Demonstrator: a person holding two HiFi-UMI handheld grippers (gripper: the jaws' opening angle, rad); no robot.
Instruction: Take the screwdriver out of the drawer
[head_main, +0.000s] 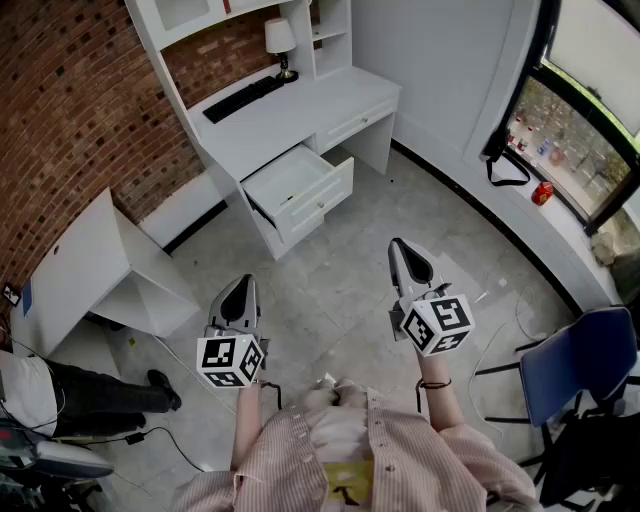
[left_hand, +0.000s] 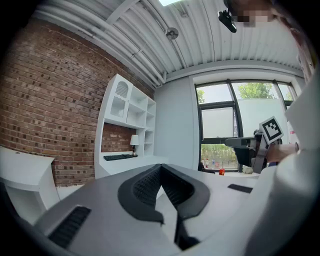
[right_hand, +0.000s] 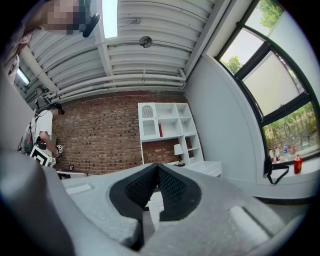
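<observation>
Upper centre of the head view: white worktop (head_main: 300, 110) with one drawer (head_main: 300, 182) pulled open, well apart from the person. The drawer's inside reads pale and bare from here. Screwdriver not made out, either too small to see or hidden behind the front wall.

Left gripper (head_main: 242, 285) and right gripper (head_main: 400, 248) are held out over the floor at lower centre. Both sets of jaws are closed tip to tip, nothing between them.

Judgement: a screwdriver should be light and rigid, its handle round and apt to roll, its shaft thin and slick. Best hold is across the thick handle, from above, with the jaws opened first. The drawer walls leave little room sideways.
</observation>
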